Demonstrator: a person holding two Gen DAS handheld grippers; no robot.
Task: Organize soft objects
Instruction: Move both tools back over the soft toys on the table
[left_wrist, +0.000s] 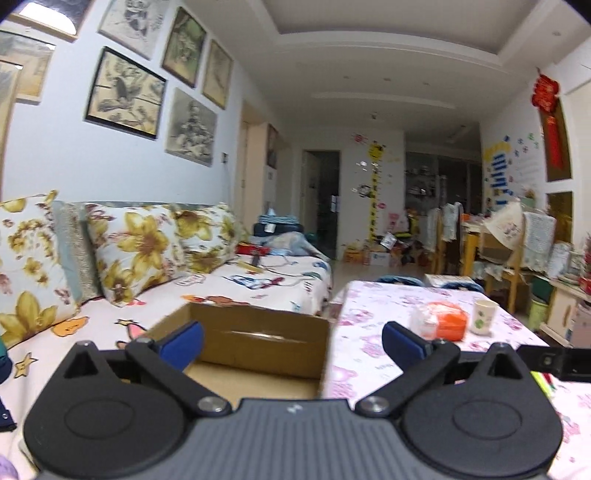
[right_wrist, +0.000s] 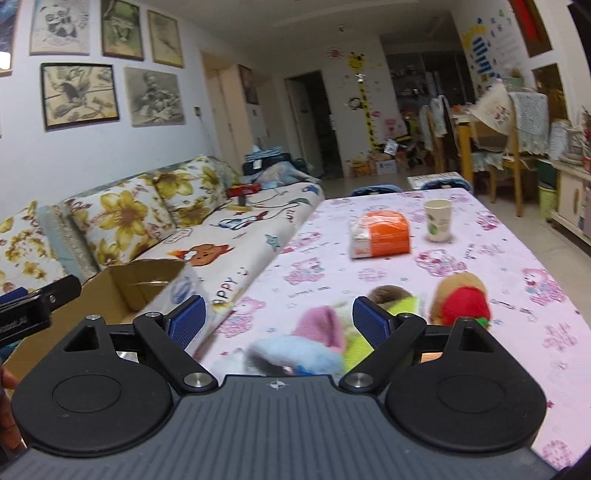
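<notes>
An open, empty-looking cardboard box (left_wrist: 258, 339) sits on the sofa against the table's edge. My left gripper (left_wrist: 293, 341) hovers over its near side, open wide with nothing between its blue pads. Several plush toys lie on the pink tablecloth: a pink and blue one (right_wrist: 317, 332), a brown one in green (right_wrist: 397, 299) and a brown one in red (right_wrist: 461, 301). My right gripper (right_wrist: 279, 325) is open just above the pink and blue toy, and its pads are not pressing on it. The box (right_wrist: 140, 288) shows to its left.
An orange packet (right_wrist: 384, 234) and a paper cup (right_wrist: 437, 219) stand further along the table (right_wrist: 517, 240). Floral cushions (left_wrist: 136, 247) line the sofa's back. Chairs (right_wrist: 491, 122) and clutter fill the far right. A hand (right_wrist: 7, 380) shows at the left edge.
</notes>
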